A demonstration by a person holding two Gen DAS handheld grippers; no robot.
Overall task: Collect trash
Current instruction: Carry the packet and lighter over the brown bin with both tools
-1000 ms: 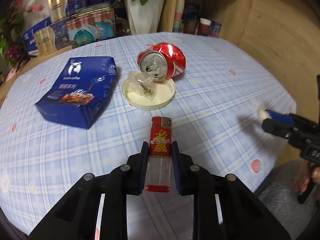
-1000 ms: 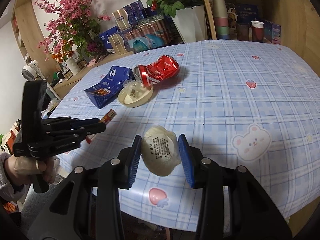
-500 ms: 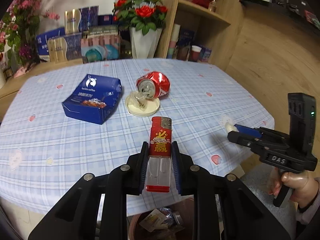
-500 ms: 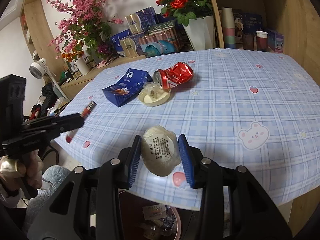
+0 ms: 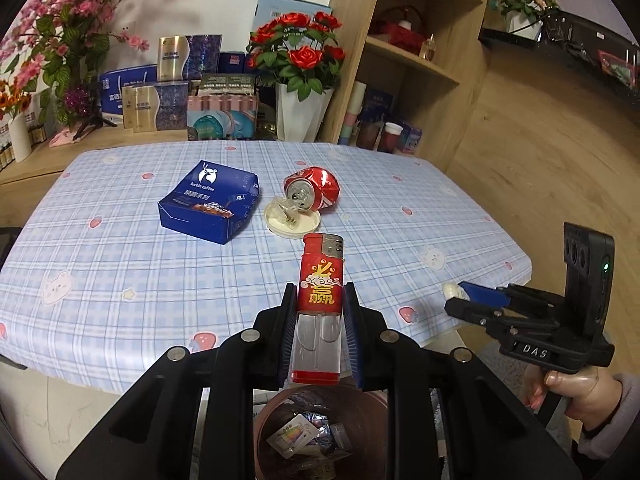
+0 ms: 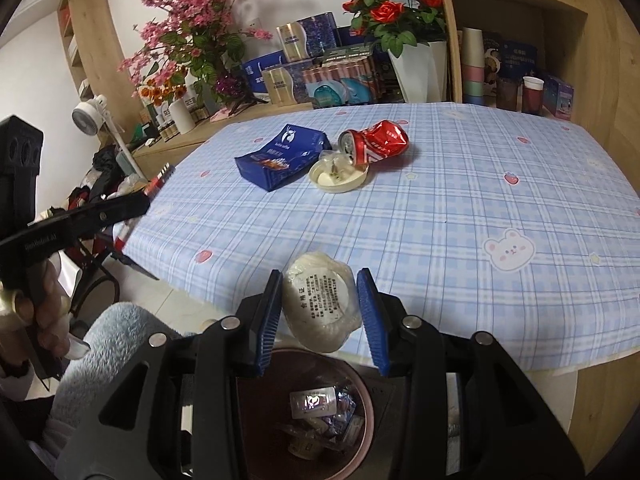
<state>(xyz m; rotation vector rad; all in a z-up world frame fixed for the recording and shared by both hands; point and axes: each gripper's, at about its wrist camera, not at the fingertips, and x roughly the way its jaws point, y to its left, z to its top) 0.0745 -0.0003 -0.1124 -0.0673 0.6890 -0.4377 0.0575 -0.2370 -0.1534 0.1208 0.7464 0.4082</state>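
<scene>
Left hand-held gripper (image 5: 318, 334) pinches a red-and-clear plastic lighter (image 5: 320, 312); right hand-held gripper (image 6: 320, 314) pinches a crumpled whitish plastic wrapper (image 6: 320, 306). Both hang above a brown round bin (image 6: 362, 404) beside the desk (image 6: 460, 208).

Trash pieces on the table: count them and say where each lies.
3: the blue coffee box left, the crushed red can right of it, the round white lid under the can's mouth.
</scene>
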